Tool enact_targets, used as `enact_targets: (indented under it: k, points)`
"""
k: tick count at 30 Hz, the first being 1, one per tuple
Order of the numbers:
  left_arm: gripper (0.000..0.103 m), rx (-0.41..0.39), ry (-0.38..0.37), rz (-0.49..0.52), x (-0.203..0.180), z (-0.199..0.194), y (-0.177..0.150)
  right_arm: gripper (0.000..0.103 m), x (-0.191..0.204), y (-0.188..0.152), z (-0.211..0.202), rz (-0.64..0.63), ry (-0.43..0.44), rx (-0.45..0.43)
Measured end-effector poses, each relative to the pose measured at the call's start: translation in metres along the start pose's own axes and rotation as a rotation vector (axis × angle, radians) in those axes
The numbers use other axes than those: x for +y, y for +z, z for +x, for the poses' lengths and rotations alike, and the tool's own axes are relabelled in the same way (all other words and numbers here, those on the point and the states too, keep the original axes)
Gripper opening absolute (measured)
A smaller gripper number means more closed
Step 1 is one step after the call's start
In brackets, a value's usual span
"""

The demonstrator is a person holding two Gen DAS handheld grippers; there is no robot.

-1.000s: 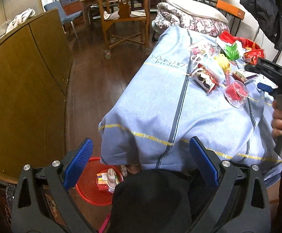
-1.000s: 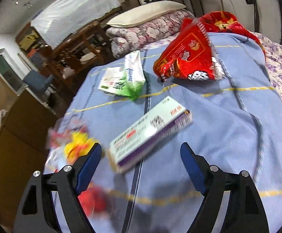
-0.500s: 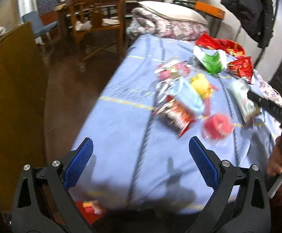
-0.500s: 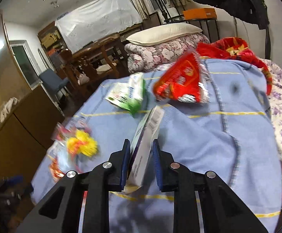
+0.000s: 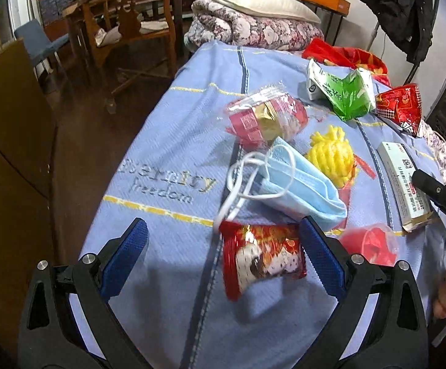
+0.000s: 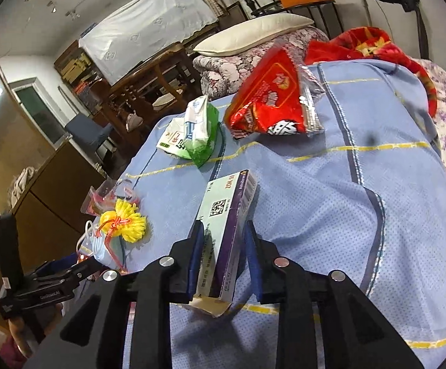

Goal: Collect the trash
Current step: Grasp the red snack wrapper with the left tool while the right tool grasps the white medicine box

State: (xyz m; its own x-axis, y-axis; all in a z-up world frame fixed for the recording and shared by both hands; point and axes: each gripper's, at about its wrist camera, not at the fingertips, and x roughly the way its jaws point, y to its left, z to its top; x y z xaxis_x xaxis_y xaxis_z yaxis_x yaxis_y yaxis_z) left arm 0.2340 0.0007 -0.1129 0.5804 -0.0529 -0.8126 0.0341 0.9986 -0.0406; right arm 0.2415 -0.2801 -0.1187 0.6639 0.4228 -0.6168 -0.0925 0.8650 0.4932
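Blue pads fill the foreground on both sides. Your left gripper (image 5: pixel 223 255) hangs spread wide over the blue bedspread (image 5: pixel 167 141), nothing pinched, with a red snack wrapper (image 5: pixel 261 258) lying on the cloth just inside its right finger. Your right gripper (image 6: pixel 223 258) has the white-and-purple carton (image 6: pixel 226 230) standing on edge between its pads; the left pad touches the box, the right pad stands a sliver off it, and the jaws are easing apart. The carton's near end is torn open and rests on the spread.

Crowding you on the left side: a crumpled blue face mask (image 5: pixel 296 187) with its white loops lies right behind the wrapper, and a red plastic cup (image 5: pixel 370 243) in clear film sits beside your right finger. Past those, a yellow mesh ball (image 5: pixel 330 156) with a red tie, then a clear pack of pink-and-gold packets (image 5: pixel 266 117). Farther still, a green-and-white pouch (image 5: pixel 342 89) and a red foil bag (image 6: pixel 272 104). Beyond the bed's end lie a floral quilt (image 5: pixel 253 27) and pillow (image 5: pixel 260 3), with a wooden chair (image 5: pixel 127 21) on the floor.

Readable text: the bedspread is stitched "Eternity freedom"; the carton shows "ZOK 50" and a QR code. Other printing is too small to read.
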Motion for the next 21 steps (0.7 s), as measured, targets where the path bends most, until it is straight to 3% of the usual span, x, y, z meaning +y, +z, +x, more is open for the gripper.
enact_targets:
  k: [7,11,15,18,21]
  points:
    - [0.057,-0.022,-0.102,0.05,0.001,-0.016,-0.021,0.03,0.0,0.001,0.002,-0.004,0.002,0.009]
    - [0.056,-0.046,-0.066,0.096,-0.012,-0.014,-0.022,0.032,0.002,0.001,0.005,-0.008,-0.003,0.018]
    - [0.056,-0.052,-0.064,0.08,-0.015,-0.009,-0.017,0.034,0.002,0.001,0.007,-0.012,-0.004,0.027]
    - [0.047,-0.064,-0.08,0.071,-0.016,-0.012,-0.018,0.027,0.004,0.0,0.007,-0.023,0.007,0.029]
    - [0.045,-0.091,-0.09,0.072,-0.014,-0.027,-0.022,0.024,0.006,0.0,0.003,-0.031,0.015,0.011]
